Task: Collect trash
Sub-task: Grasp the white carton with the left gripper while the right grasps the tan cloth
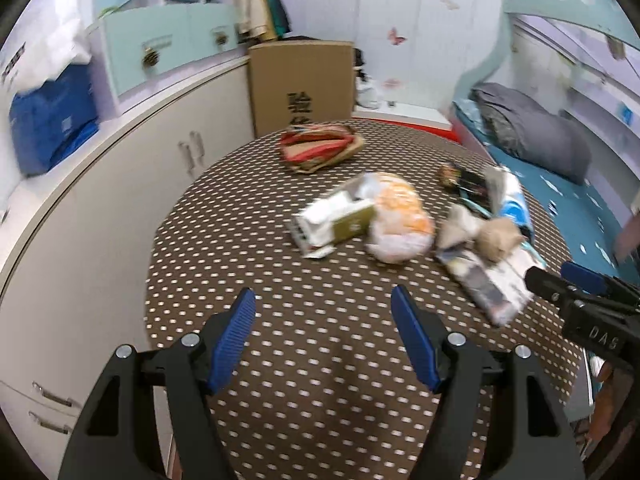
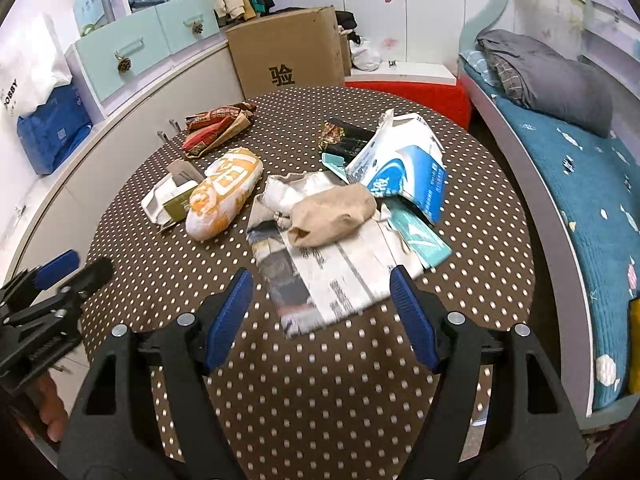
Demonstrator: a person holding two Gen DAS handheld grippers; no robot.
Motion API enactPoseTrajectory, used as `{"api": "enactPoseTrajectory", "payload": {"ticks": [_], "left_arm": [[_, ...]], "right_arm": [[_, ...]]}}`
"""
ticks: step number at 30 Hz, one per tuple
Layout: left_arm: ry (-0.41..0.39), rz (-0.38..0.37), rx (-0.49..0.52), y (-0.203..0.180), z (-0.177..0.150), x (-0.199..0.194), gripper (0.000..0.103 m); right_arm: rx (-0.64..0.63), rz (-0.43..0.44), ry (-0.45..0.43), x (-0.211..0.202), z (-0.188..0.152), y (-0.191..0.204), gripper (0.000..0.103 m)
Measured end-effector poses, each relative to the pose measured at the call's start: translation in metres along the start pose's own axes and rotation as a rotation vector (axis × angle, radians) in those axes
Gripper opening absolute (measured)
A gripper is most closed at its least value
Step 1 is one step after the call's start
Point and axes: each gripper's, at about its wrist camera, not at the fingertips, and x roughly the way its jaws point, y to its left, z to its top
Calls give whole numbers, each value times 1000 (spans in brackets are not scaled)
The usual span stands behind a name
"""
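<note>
Trash lies scattered on a round table with a brown polka-dot cloth (image 2: 300, 392). There is a folded newspaper (image 2: 324, 280), a crumpled beige paper bag (image 2: 332, 216), an orange-and-white plastic bag (image 2: 226, 192), a white and olive carton (image 2: 170, 198), a blue-and-white pouch (image 2: 404, 168) and red-brown wrappers (image 2: 216, 128). My right gripper (image 2: 322, 276) is open and hovers over the newspaper's near end without pressing on it. My left gripper (image 1: 324, 296) is open over bare cloth, short of the carton (image 1: 332, 220) and the orange bag (image 1: 400, 216). It holds nothing.
A tall cardboard box (image 2: 288, 52) stands behind the table. White cabinets (image 1: 120, 220) with a blue bag (image 1: 52, 120) on top run along the left. A bed with a teal cover (image 2: 580, 184) is on the right, and a red-sided stand (image 2: 404, 92) is at the back.
</note>
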Motion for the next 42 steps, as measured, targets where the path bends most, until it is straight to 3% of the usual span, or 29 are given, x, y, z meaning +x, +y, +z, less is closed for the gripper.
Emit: {"api": "enactPoseTrajectory", "payload": {"ticks": [7,16,20,25,29,35,37,38,42], "left_arm": [[7,29,-49,30,14,20,71],[11,24,-13,33,30,46,75],[16,-3,10,28,33,54,87],[43,19,80,17,41,72,91],[64,-16,117,11,52,88,92],[103,-58,158,-1,63,123,92],[113,-70,164,-3,63,131,89],[114,-74,164,-4,63,132,72],[105,-77,132,-1,61,127,62]], "right_arm": [[10,-30,29,27,16,1,80],[36,-51,49,51,28,-5,81],[8,-48,50,62,29,-3,80],[1,-55,44,74,33,-4,63],[4,-31,27,72,35,-5,46],[19,-28,24,64,33,-9,40],[18,-29,22,61,32,-10,40],[18,-30,20,58,31,-10,40],[23,-29,5,46,29,-14,40]]}}
